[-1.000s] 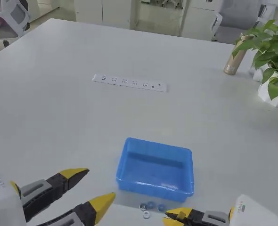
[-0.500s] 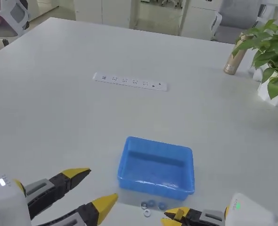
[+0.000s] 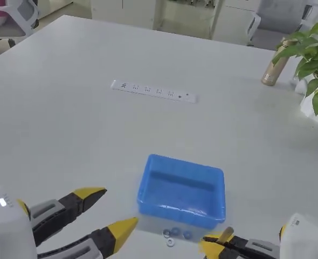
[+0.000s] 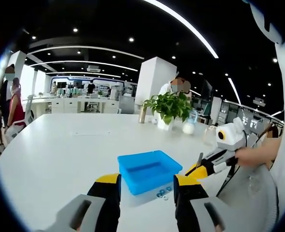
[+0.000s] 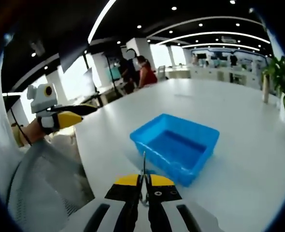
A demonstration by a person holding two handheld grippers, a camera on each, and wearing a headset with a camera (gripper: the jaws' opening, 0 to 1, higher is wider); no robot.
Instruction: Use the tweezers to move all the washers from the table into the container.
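A blue container sits on the white table, also seen in the left gripper view and the right gripper view. Several small washers lie on the table against its near wall. My right gripper is just right of the washers, shut on thin metal tweezers that stick out past its jaws. My left gripper hovers left of the container, open and with nothing in it.
A white power strip lies further back on the table. A gold bottle and a potted plant stand at the far right. An office chair is beyond the far left corner.
The head camera has tilted slightly. My right gripper has drawn a little to the right of the washers, still holding the tweezers. The left gripper has barely moved.
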